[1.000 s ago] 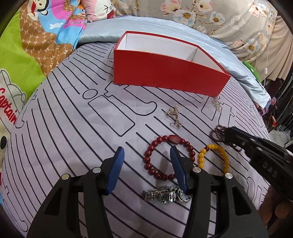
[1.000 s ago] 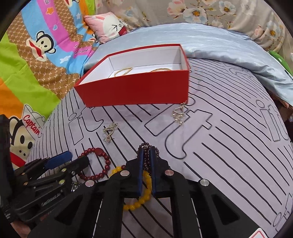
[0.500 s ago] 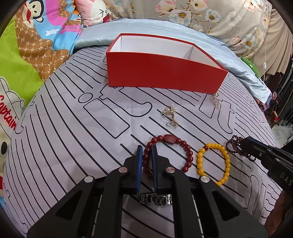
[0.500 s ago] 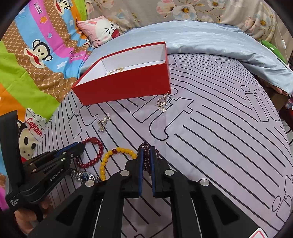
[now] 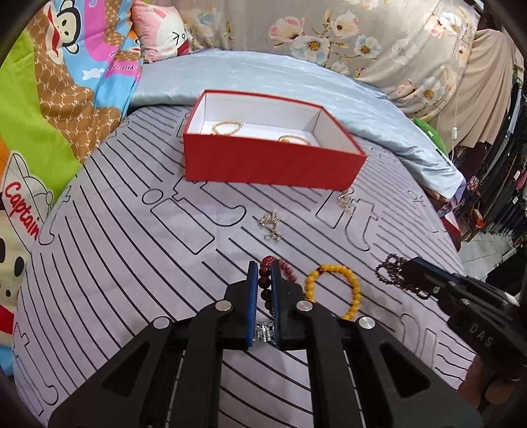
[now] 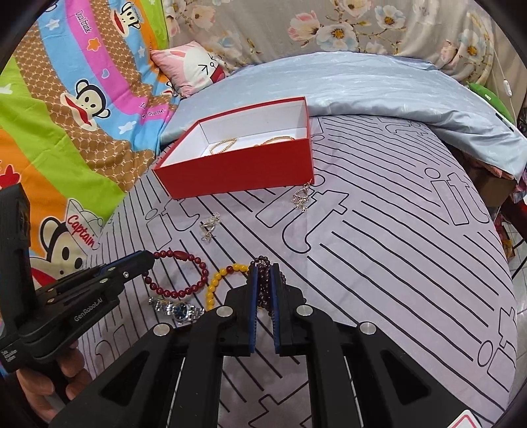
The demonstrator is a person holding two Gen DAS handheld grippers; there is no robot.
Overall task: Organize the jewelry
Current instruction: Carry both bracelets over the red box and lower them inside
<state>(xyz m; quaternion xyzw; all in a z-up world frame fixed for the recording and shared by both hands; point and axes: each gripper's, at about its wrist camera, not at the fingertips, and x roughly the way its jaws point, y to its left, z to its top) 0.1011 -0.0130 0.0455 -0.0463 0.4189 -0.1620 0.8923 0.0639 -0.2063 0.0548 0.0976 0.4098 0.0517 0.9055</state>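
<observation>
My left gripper (image 5: pixel 263 275) is shut on the red bead bracelet (image 5: pixel 265 283), lifted off the bed; the bracelet also hangs from it in the right wrist view (image 6: pixel 178 273). My right gripper (image 6: pixel 262 278) is shut on the dark purple bead bracelet (image 6: pixel 262 286), which also shows in the left wrist view (image 5: pixel 393 273). A yellow bead bracelet (image 5: pixel 336 289), a silver watch (image 6: pixel 176 309) and two silver chain pieces (image 5: pixel 271 225) (image 5: pixel 346 200) lie on the bedspread. The red box (image 5: pixel 263 164) holds two gold bracelets (image 5: pixel 227 127).
The striped lilac bedspread (image 5: pixel 131 247) covers the bed. A blue quilt (image 5: pixel 263 79) lies behind the box. A pink pillow (image 5: pixel 161 29) and a cartoon blanket (image 5: pixel 49 98) are at the back left. The bed edge drops off on the right.
The left gripper closed on the red bracelet and lifted it. The right gripper rose with the purple bracelet. Both views are now higher and show inside the box.
</observation>
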